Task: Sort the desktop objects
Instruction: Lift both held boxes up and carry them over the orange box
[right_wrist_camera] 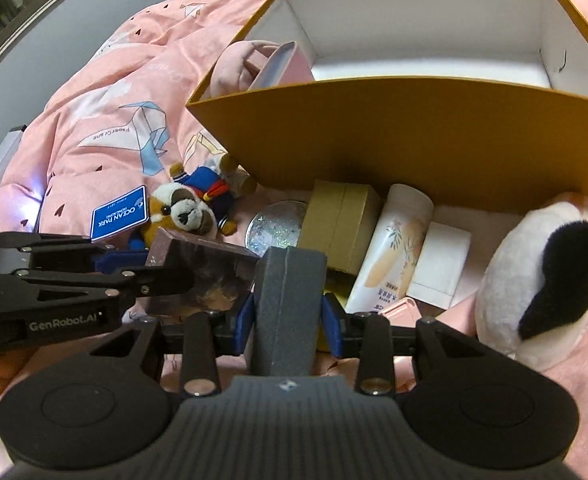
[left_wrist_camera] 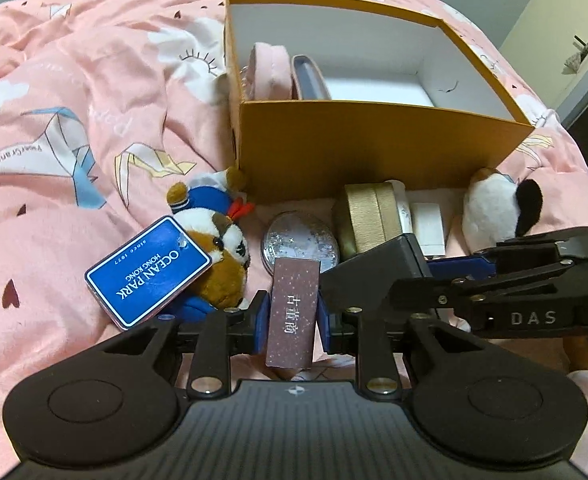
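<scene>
My left gripper (left_wrist_camera: 292, 316) is shut on a small maroon box (left_wrist_camera: 294, 308) with white characters, held upright between its blue pads. My right gripper (right_wrist_camera: 288, 320) is shut on a dark grey box (right_wrist_camera: 288, 300), also gripped by blue pads. The two grippers hang side by side, low over the pink bedding, just in front of the open orange box (left_wrist_camera: 374, 148) with a white inside. In the right wrist view the maroon box (right_wrist_camera: 202, 268) shows at the left, in the other gripper. A pink plush item (left_wrist_camera: 266, 70) and a flat case (left_wrist_camera: 310, 78) stand in the orange box's left end.
Between the grippers and the orange box lie a sailor plush (left_wrist_camera: 218, 248) with a blue Ocean Park tag (left_wrist_camera: 146, 270), a round glitter case (left_wrist_camera: 300, 238), a gold box (left_wrist_camera: 368, 212), a white tube (right_wrist_camera: 394, 248), a small white box (right_wrist_camera: 440, 264) and a white-and-black plush (right_wrist_camera: 542, 276).
</scene>
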{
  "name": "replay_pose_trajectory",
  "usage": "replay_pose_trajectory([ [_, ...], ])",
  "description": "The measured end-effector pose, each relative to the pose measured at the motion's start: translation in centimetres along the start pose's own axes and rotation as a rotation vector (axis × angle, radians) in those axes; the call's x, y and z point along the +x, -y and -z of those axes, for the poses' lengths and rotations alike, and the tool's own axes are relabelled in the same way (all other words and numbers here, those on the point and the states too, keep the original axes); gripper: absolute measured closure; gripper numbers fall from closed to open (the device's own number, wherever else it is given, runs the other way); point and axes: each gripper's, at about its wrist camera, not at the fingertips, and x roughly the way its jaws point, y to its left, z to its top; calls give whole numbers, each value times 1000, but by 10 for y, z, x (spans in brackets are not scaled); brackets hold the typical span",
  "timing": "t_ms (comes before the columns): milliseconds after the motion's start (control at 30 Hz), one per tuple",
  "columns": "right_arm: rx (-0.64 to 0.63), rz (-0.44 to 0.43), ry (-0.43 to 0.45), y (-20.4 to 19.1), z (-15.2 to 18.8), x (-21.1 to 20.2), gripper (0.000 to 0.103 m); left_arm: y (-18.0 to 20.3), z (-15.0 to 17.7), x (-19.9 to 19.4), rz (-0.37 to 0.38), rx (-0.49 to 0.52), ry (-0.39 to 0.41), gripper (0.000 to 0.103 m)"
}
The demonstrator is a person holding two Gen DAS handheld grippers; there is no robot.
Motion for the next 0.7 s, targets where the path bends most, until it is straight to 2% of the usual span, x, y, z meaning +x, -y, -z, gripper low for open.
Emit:
replay_pose_trajectory([
  [167, 13, -13, 4, 2, -1, -6, 65, 5, 1, -8, -23, 14, 36, 77],
  [300, 12, -27, 53, 1, -3, -23, 66, 10, -2, -24, -29, 28, 79, 77],
  [467, 1, -41, 159, -3, -17, -58, 66, 15, -19, -50, 32, 27, 142, 77],
  [700, 22, -36, 340, 1, -46, -111, 67, 23, -61, -81, 126, 11, 248, 77],
])
